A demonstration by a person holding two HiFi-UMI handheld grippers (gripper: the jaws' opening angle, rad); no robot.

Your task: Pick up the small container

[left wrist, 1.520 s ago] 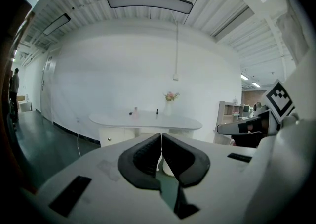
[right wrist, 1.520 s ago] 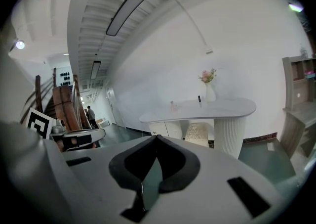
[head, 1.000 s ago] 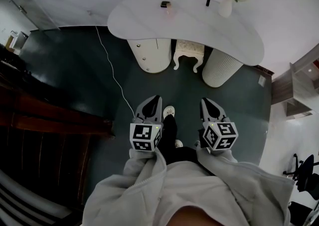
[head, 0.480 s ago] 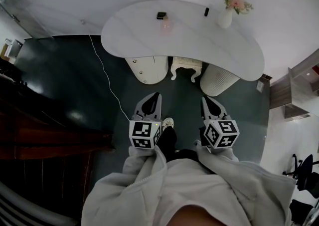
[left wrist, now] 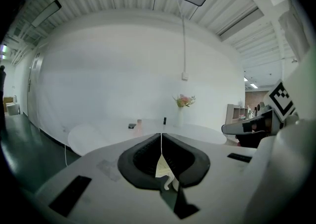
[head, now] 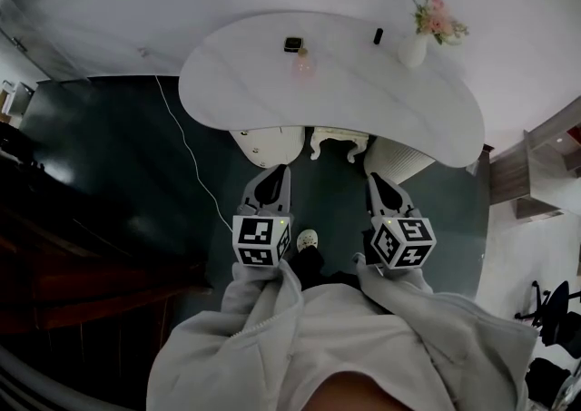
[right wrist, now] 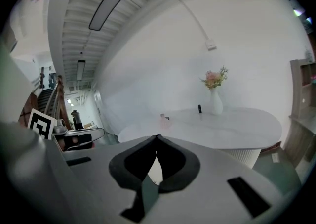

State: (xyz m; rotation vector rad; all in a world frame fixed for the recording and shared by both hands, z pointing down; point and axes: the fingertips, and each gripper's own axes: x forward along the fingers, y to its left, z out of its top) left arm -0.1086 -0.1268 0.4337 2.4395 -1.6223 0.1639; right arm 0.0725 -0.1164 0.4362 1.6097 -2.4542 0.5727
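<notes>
Standing in front of a white curved table (head: 381, 101), the person holds both grippers low and close to the body, well apart from everything on the table top. The left gripper (head: 280, 171) has its jaws pressed together, the dark pads meet in one thin line and nothing is between them. The right gripper (head: 375, 179) is the same: its jaws are closed tip against tip and it carries nothing. Both point forward toward the table, side by side, and a light shoe (head: 308, 239) shows on the floor between them.

The small dark container (head: 292, 44) sits on the far part of the table, toward the left end, not touched by any gripper. Just beside it, a little nearer to the person, stands a pinkish bottle (head: 302, 63). More to the right there is a small dark upright object (head: 378, 35), and further right a white vase (head: 413, 48) with pink flowers. These things stand apart from each other, except the container and the bottle, which are very near; whether they touch I cannot tell.

Under the table are white round bases (head: 270, 144). A thin white cable (head: 192, 157) runs over the dark green floor (head: 118, 146) at the left. The person wears a light grey jacket (head: 363, 337).
</notes>
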